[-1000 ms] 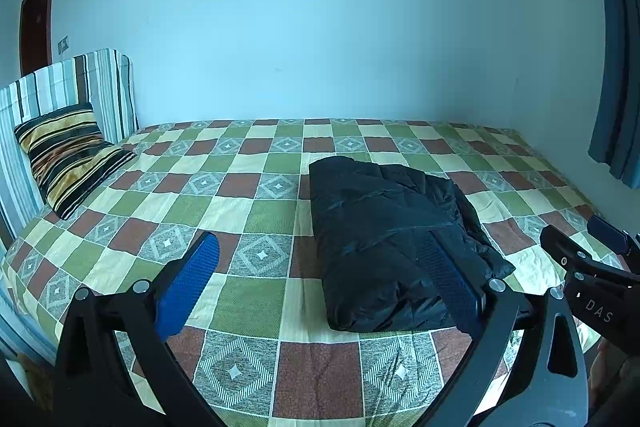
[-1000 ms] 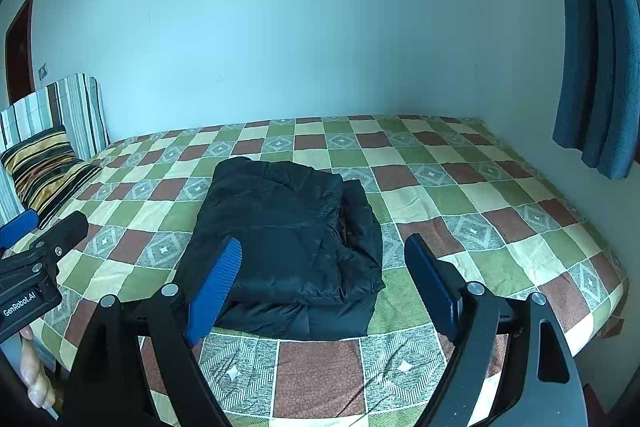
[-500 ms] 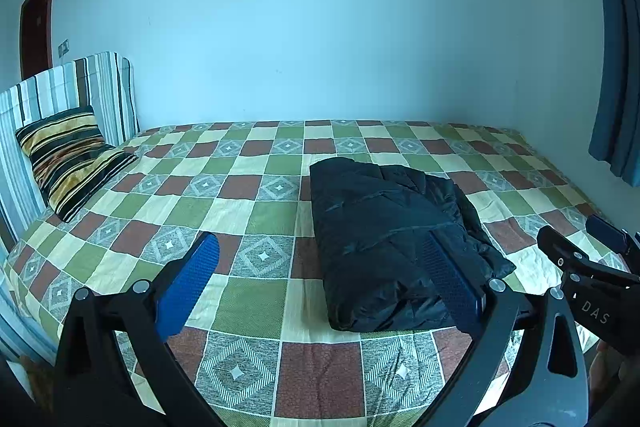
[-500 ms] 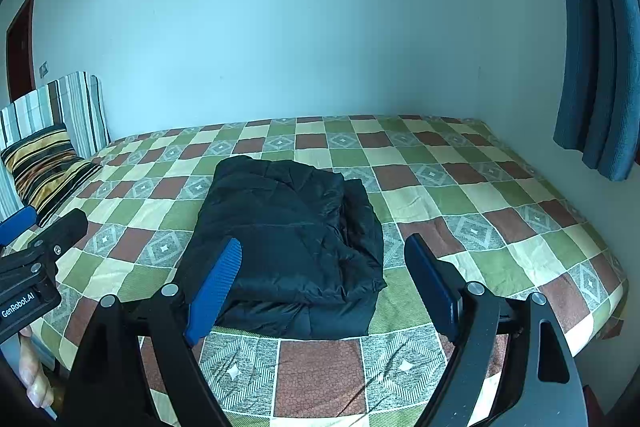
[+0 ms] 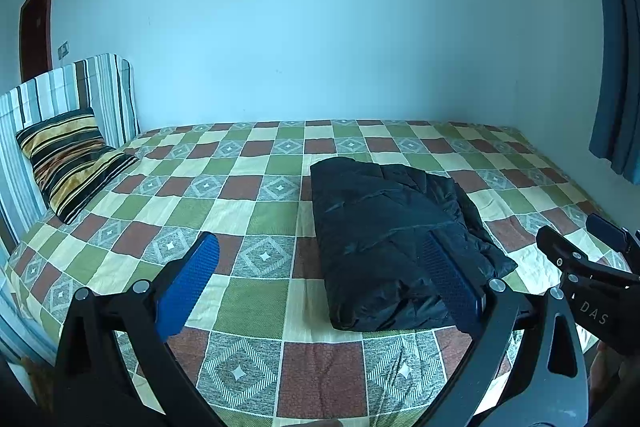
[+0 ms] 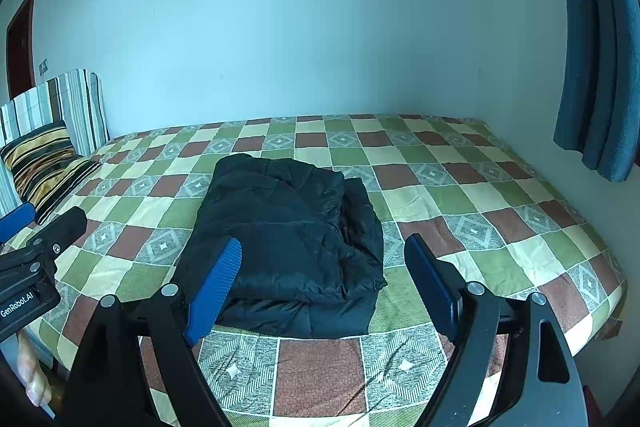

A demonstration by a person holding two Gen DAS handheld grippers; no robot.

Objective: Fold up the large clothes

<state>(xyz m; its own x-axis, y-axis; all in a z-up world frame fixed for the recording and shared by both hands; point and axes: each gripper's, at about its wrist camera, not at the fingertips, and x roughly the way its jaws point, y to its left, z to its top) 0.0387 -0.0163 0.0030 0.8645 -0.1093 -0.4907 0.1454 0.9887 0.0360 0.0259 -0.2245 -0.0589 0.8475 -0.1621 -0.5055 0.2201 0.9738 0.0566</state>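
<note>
Jacket [image 6: 288, 239] folded, unmoved — grippers unchanged.

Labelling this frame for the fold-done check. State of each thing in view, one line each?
black jacket: folded into a compact bundle, lying flat near the bed's front edge, not held.
left gripper: jaws open, empty, off the jacket.
right gripper: jaws open, empty, off the jacket.
striped pillow: propped against the striped headboard.
checkered bedspread: spread over the bed.
blue curtain: drawn aside.
</note>
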